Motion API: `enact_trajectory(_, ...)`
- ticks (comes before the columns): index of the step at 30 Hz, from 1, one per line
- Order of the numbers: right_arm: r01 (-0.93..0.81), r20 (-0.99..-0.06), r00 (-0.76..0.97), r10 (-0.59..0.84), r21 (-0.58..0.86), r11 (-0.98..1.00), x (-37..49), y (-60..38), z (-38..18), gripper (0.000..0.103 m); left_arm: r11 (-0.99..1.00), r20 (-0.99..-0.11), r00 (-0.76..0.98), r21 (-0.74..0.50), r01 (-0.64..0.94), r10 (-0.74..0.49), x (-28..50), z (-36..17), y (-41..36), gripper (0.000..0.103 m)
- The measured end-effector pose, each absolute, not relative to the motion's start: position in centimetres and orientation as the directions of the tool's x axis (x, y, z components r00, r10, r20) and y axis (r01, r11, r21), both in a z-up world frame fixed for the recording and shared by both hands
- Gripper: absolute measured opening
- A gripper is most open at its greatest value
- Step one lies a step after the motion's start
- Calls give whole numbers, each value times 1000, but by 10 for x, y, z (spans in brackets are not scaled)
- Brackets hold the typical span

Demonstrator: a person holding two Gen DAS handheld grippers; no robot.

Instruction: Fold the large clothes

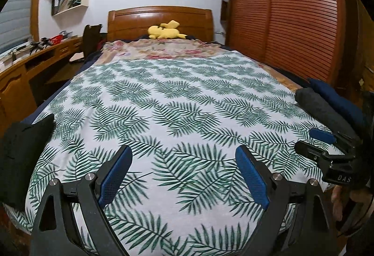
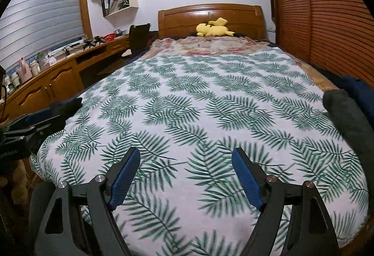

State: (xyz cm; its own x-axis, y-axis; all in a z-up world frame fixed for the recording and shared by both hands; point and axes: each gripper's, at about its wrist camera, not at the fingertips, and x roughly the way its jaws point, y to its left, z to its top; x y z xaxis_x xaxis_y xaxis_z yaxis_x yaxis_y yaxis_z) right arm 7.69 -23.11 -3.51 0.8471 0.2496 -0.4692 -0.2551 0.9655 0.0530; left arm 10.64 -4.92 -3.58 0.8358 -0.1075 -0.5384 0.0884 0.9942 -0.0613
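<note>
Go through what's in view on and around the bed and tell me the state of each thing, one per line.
left gripper: open, nothing between its jaws
right gripper: open, nothing between its jaws
leaf-print sheet: spread flat over the bed
black garment: lying bunched at the bed's left edge
grey garment: lying rolled or folded at the bed's right edge
yellow plush toy: lying by the headboard
window blind: lowered
wardrobe doors: shut

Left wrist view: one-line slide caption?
Open left gripper above leaf-print sheet; black garment left, folded dark clothes right.
</note>
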Motion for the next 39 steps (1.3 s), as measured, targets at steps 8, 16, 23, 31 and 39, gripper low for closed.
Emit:
enact_trajectory(8, -262, -429, 868, 250, 33, 965, 74, -228, -29, 82, 996, -498, 863, -59, 66, -87, 80, -13, -38, 90)
enact_trajectory(16, -262, -330, 910, 251, 9, 965, 42, -230, -6, 82, 997, -430, 899, -55, 63, -80, 46, 26, -34, 90)
enact_trajectory(23, -260, -239, 937, 254, 4, 966, 4, -233, 11, 82, 997, -356, 931, -49, 61, -74, 21, 58, -34, 90)
enact_trajectory(31, -237, -200, 952, 234, 6, 971, -9, -236, 1, 82, 998, -314, 948, -35, 54, -62, 8, 70, -36, 90)
enact_trajectory(39, -230, -202, 953, 227, 9, 973, -13, -231, 0, 82, 998, -314, 947, -37, 55, -64, 6, 69, -37, 90)
